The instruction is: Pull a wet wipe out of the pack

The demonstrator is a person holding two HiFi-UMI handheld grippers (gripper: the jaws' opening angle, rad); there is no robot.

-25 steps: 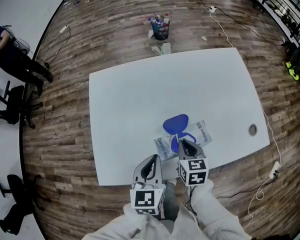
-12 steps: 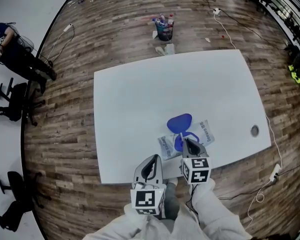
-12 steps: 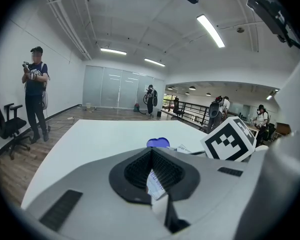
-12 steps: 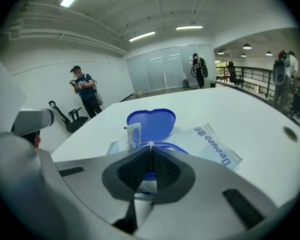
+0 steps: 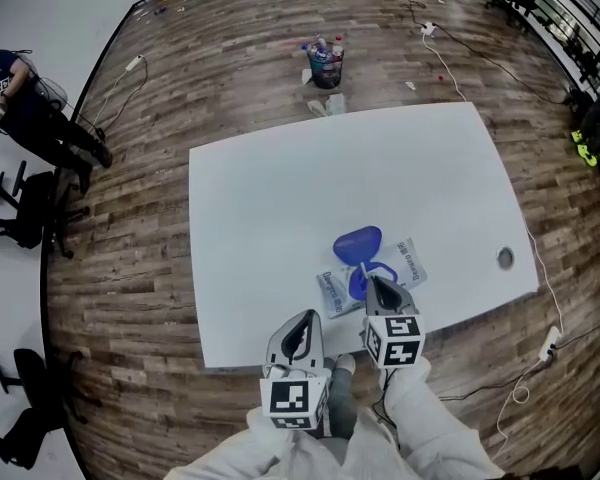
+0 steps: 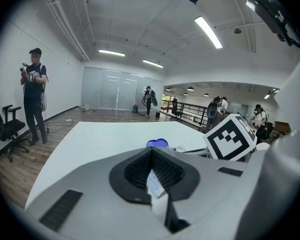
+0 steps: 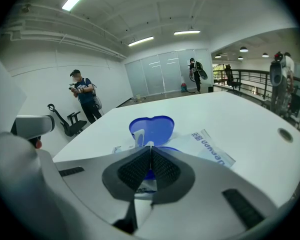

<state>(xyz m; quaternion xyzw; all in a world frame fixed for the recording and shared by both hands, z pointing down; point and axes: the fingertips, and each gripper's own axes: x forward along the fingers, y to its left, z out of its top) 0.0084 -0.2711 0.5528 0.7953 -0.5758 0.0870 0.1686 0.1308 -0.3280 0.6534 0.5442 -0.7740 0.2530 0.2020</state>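
Note:
A flat wet wipe pack (image 5: pixel 407 262) lies on the white table (image 5: pixel 280 198) near its front edge, its blue lid (image 5: pixel 357 245) flipped open. My right gripper (image 5: pixel 372 284) sits right over the pack's opening, shut, with a thin white wipe tip (image 7: pixel 139 137) rising to its jaw tips. In the right gripper view the blue lid (image 7: pixel 152 128) and the printed pack (image 7: pixel 210 150) lie just beyond my right gripper (image 7: pixel 151 148). My left gripper (image 5: pixel 304 320) hovers at the table's front edge, left of the pack, shut on nothing. The left gripper view shows my left gripper (image 6: pixel 151 152) and the lid (image 6: pixel 157 143) beyond.
A round cable hole (image 5: pixel 505 258) sits near the table's right edge. On the wooden floor beyond the table stands a bucket with bottles (image 5: pixel 323 58). Cables run across the floor at the right. A person (image 5: pixel 25 113) and office chairs (image 5: pixel 25 218) are at the far left.
Both grippers stay where they were over the second. The head view has shifted slightly, so table and pack sit a little further right.

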